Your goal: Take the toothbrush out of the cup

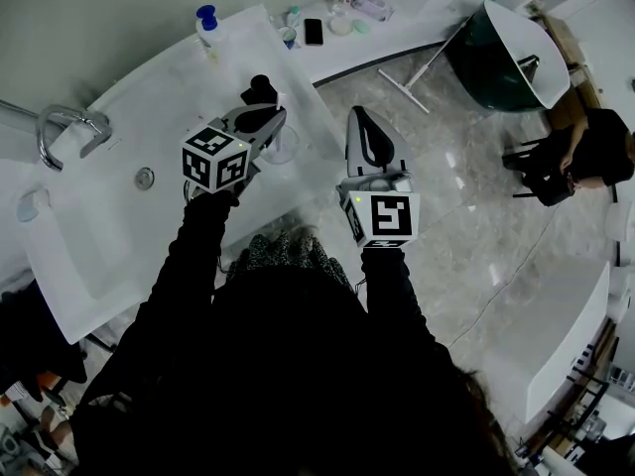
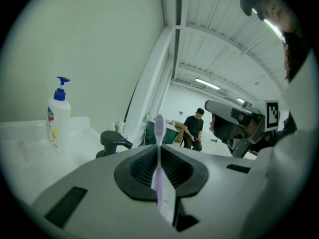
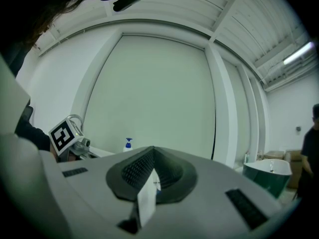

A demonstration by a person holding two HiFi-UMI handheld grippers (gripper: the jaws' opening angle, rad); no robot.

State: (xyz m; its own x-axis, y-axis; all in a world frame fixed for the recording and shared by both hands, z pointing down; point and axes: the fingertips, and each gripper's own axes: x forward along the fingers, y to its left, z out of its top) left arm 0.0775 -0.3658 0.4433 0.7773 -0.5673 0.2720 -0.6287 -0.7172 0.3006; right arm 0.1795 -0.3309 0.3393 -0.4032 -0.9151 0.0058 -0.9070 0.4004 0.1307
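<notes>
Between ribbed pads (image 2: 141, 167) of the left claw (image 2: 159, 156), a slim lilac toothbrush (image 2: 159, 128), clamped upright (right claw (image 3: 152, 156) clenched, empty).

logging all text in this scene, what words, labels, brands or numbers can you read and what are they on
No text reads clearly in any view.
Soap bottle: coloured printed label, too blurred to read.
Marker cubes: black-and-white square patterns only, no letters or numbers.
</notes>
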